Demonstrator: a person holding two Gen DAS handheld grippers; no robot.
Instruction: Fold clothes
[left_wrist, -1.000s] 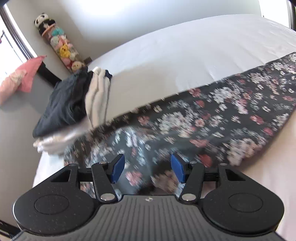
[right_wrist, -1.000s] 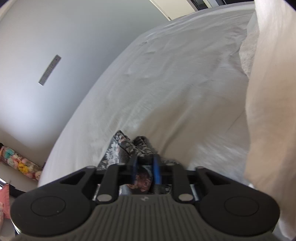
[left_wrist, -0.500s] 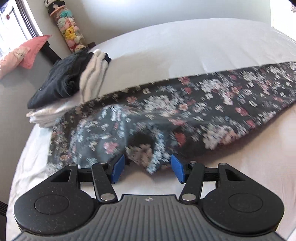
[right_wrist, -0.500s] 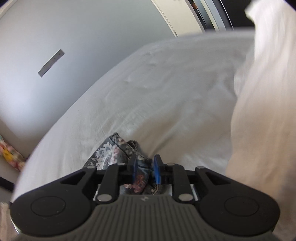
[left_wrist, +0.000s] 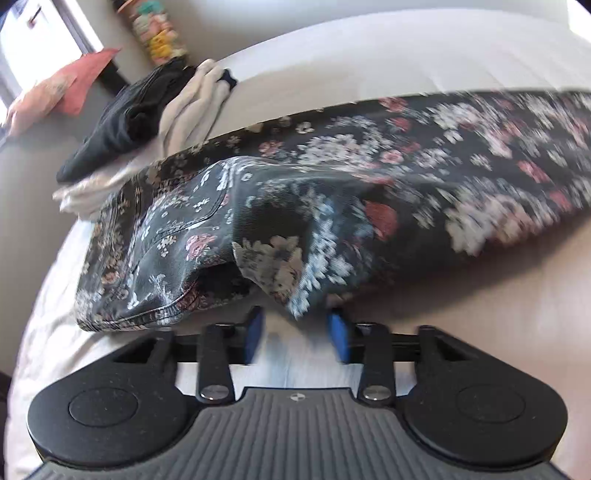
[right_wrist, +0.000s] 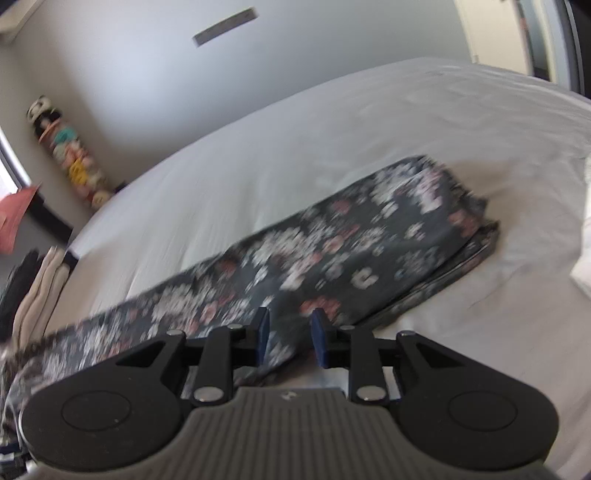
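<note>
both grippers stand with their blue pads parted and grip nothing. left gripper (left_wrist: 295, 334) sits low over the white bed (left_wrist: 388, 55), its pads either side of a drooping corner of the floral trousers (left_wrist: 332, 192); the cloth tip hangs just in front of the gap, and i cannot tell whether it touches the pads. right gripper (right_wrist: 289, 338) is open too, a little narrower, with the trousers' edge lying just beyond and partly below its fingertips; no cloth is pinched between them

the trousers lie stretched in a long dark band across the bed, black with white and pink flowers. in the left view the waist end is nearest, rumpled and lifted in a fold, a curved pocket seam showing on the left part; the rest runs off to the right, blurred. in the right view (right_wrist: 369, 243) the band runs from lower left to the far right, where the leg ends lie stacked on the sheet near a white pillow (right_wrist: 583, 266)

a pile of folded clothes (left_wrist: 147, 110) sits at the bed's far left edge, dark on top of pale, just beside the waist end. behind it a column of soft toys (right_wrist: 74, 158) stands against the wall, and a pink cloth (left_wrist: 74, 88) lies off the bed near the window
</note>
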